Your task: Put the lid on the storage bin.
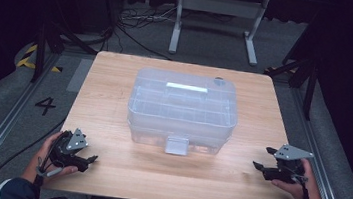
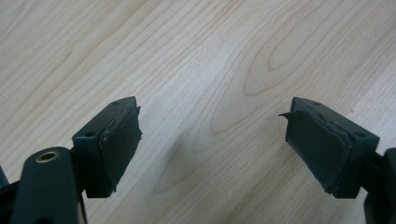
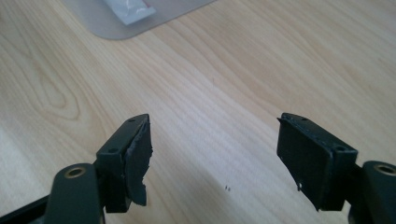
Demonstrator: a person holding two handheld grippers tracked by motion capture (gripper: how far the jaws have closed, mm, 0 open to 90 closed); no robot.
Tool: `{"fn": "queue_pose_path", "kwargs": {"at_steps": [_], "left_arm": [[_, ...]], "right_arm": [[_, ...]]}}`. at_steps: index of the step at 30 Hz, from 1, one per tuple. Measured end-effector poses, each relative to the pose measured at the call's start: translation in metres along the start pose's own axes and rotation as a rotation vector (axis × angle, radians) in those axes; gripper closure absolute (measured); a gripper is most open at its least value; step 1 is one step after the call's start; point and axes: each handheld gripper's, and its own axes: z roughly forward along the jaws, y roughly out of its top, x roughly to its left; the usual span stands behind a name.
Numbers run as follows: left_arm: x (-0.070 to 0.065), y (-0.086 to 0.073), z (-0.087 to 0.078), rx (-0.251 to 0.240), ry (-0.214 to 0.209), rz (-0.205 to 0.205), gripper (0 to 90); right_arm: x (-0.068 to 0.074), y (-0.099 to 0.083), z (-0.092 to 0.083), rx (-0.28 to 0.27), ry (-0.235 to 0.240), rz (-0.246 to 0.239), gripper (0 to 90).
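Dark curtains and grey carpet ringed the pale wooden table (image 1: 114,97), behind which stood one white metal frame (image 1: 218,13) amid loose black cables (image 1: 138,17). On the floor to the left, a black numeral "4" (image 1: 45,105) was the one piece of writing that could be read, with yellow-and-black hazard tape (image 1: 28,56) farther back. One clear plastic storage box (image 1: 182,108), lid closed and its front latch (image 1: 177,145) facing the person, sat at the middle of the table, with bare wood between it and either hand. Two tools were in use, both well apart from the box: the left tool (image 1: 88,160) near the table's front left corner, the right tool (image 1: 264,159) near its front right edge. Each had its jaws spread wide over bare wood with nothing between them. In the right gripper view, a corner of the box (image 3: 140,18) lay at the top edge.
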Motion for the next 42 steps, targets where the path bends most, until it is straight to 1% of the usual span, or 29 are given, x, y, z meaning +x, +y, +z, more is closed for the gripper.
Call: {"fn": "queue_pose_path", "kwargs": {"at_steps": [3,4,5,6,8,9,10,11,12,13,16,19,22,28,36,38,42], "left_arm": [[0.003,-0.006,0.002,-0.012,-0.016,-0.031,18.6],[0.003,-0.008,0.002,-0.021,-0.028,-0.049,18.5],[0.004,-0.01,0.003,-0.03,-0.034,-0.058,18.3],[0.004,-0.011,0.003,-0.037,-0.036,-0.066,17.7],[0.005,-0.014,0.005,-0.057,-0.053,-0.092,17.2],[0.005,-0.014,0.005,-0.057,-0.053,-0.092,16.5],[0.006,-0.015,0.006,-0.064,-0.062,-0.115,16.5],[0.008,-0.018,0.007,-0.083,-0.075,-0.141,15.6],[0.009,-0.02,0.009,-0.098,-0.088,-0.154,15.6],[0.01,-0.022,0.01,-0.106,-0.105,-0.179,15.5],[0.01,-0.022,0.01,-0.108,-0.099,-0.185,15.1],[0.009,-0.022,0.01,-0.107,-0.095,-0.187,14.8],[0.009,-0.022,0.01,-0.104,-0.083,-0.201,14.5],[0.007,-0.02,0.011,-0.095,-0.071,-0.228,13.2],[0.006,-0.019,0.012,-0.095,-0.062,-0.229,12.2],[0.005,-0.019,0.012,-0.094,-0.058,-0.239,11.9],[0.004,-0.018,0.012,-0.093,-0.052,-0.246,11.6]], "right_arm": [[-0.001,-0.011,-0.002,0.006,-0.002,0.023,26.7],[-0.001,-0.013,-0.003,0.003,-0.004,0.028,26.5],[-0.001,-0.019,-0.004,-0.007,-0.006,0.057,26.1],[-0.002,-0.023,-0.005,-0.012,-0.009,0.073,26.1],[-0.003,-0.03,-0.005,-0.01,-0.016,0.098,26.0],[-0.003,-0.03,-0.005,-0.01,-0.016,0.098,26.0],[-0.004,-0.034,-0.006,-0.019,-0.011,0.126,25.9],[-0.006,-0.04,-0.006,-0.021,-0.012,0.151,25.2],[-0.007,-0.042,-0.005,-0.021,-0.012,0.162,24.7],[-0.008,-0.046,-0.003,-0.023,-0.014,0.189,24.3],[-0.008,-0.056,0.003,-0.023,-0.024,0.223,21.0],[-0.009,-0.057,0.002,-0.021,-0.017,0.227,19.6],[-0.012,-0.057,0.004,-0.016,0.002,0.243,19.3],[-0.012,-0.056,0.005,-0.014,-0.001,0.246,18.0],[-0.012,-0.055,0.006,-0.011,-0.01,0.254,17.5],[-0.013,-0.054,0.007,-0.011,-0.011,0.257,17.5],[-0.013,-0.054,0.007,-0.011,-0.012,0.257,17.4]]}}
